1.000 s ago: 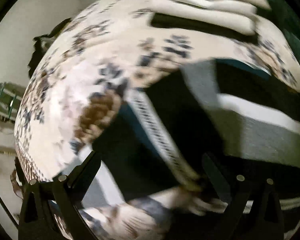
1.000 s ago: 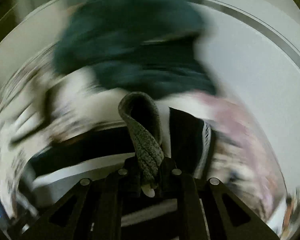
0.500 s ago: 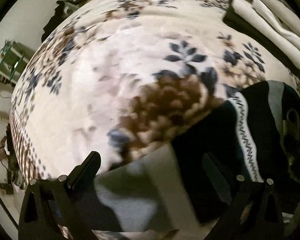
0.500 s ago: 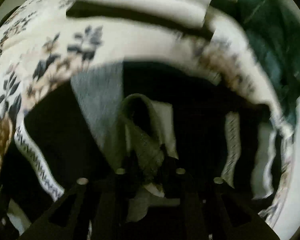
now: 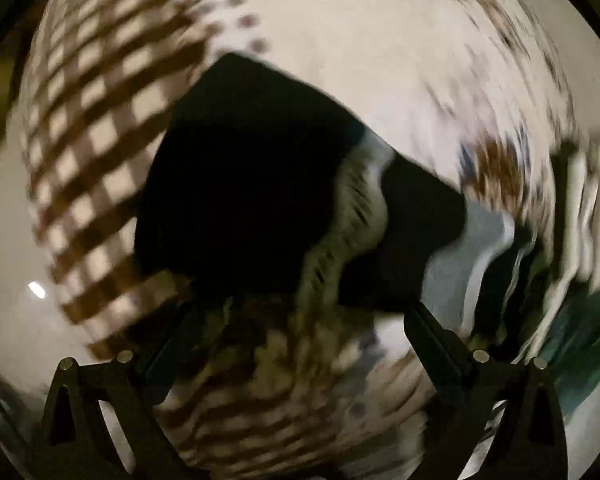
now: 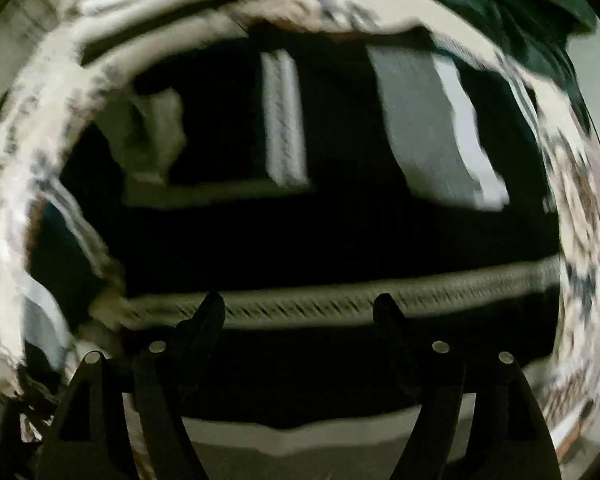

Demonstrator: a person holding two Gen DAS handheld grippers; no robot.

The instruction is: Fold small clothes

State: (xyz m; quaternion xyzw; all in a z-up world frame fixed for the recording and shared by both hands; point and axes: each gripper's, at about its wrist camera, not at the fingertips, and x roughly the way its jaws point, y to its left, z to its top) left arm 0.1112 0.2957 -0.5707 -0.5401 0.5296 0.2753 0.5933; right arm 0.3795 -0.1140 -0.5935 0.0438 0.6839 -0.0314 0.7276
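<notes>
A small black garment with grey, white and patterned bands (image 6: 320, 232) lies spread on a floral blanket (image 6: 16, 168). In the right wrist view it fills the middle, with a patterned band (image 6: 340, 296) running across just beyond my right gripper (image 6: 300, 304), which is open and empty above it. In the left wrist view the same black garment (image 5: 240, 184) lies folded on the blanket (image 5: 340, 40), with a grey ribbed edge (image 5: 356, 216) showing. My left gripper (image 5: 296, 320) is open, close over the garment's near edge. Both views are motion-blurred.
Folded cream cloths (image 6: 148, 4) are stacked at the far edge of the blanket. A dark green garment (image 6: 500, 12) lies at the far right. The blanket's brown checked border (image 5: 100, 140) and pale floor (image 5: 8, 280) show at the left.
My right gripper has opened and let go of the grey ribbed edge it held. The left wrist view has swung toward the blanket's checked border, with the garment now folded.
</notes>
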